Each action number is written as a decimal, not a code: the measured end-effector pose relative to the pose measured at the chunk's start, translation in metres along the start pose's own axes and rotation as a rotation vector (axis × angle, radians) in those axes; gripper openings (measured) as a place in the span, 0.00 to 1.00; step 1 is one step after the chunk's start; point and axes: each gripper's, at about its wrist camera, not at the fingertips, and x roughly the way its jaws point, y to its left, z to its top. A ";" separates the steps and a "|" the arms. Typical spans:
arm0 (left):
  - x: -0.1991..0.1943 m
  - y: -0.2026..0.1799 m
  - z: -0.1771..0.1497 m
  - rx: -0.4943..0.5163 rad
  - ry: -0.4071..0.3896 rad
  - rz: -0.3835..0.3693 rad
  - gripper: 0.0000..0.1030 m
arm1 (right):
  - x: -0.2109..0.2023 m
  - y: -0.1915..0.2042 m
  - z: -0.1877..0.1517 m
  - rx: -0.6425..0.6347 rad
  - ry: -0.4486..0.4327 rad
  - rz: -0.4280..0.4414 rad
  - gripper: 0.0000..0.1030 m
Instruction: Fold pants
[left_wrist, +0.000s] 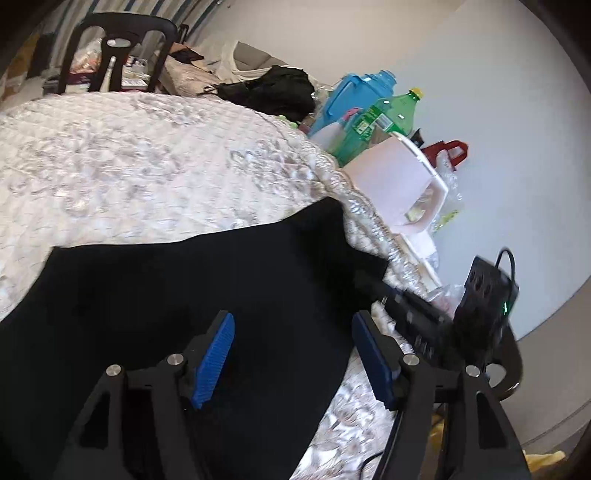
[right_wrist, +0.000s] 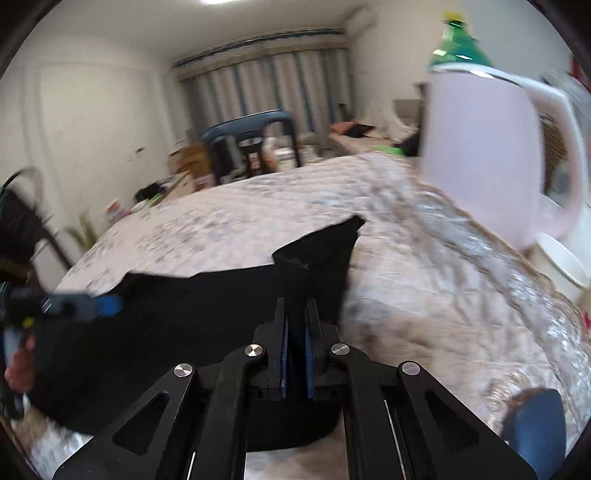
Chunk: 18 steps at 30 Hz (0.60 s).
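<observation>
Pants (left_wrist: 192, 291) lie black on the quilted bed (left_wrist: 129, 158); your right hand-held gripper (right_wrist: 295, 314) pinches their fabric, your left hand-held gripper (left_wrist: 291, 332) gapes above them, holding nothing.

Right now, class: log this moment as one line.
left hand-held gripper open above pants | right hand-held gripper shut on pants | bedspread underneath

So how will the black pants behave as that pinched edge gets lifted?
Probably floppy: the black pants peak into a tent at the right gripper while the rest lies flat. Likely light, since one thin pinch raises them. They may drag across the quilted bedspread.
</observation>
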 end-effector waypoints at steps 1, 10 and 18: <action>0.003 0.000 0.002 -0.004 0.004 -0.013 0.68 | -0.001 0.005 -0.001 -0.017 0.002 0.018 0.06; 0.033 0.015 0.013 -0.089 0.043 -0.099 0.76 | -0.001 0.047 -0.014 -0.196 0.018 0.079 0.03; 0.049 0.022 0.011 -0.083 0.076 -0.085 0.76 | -0.038 -0.032 -0.021 0.111 0.004 0.008 0.13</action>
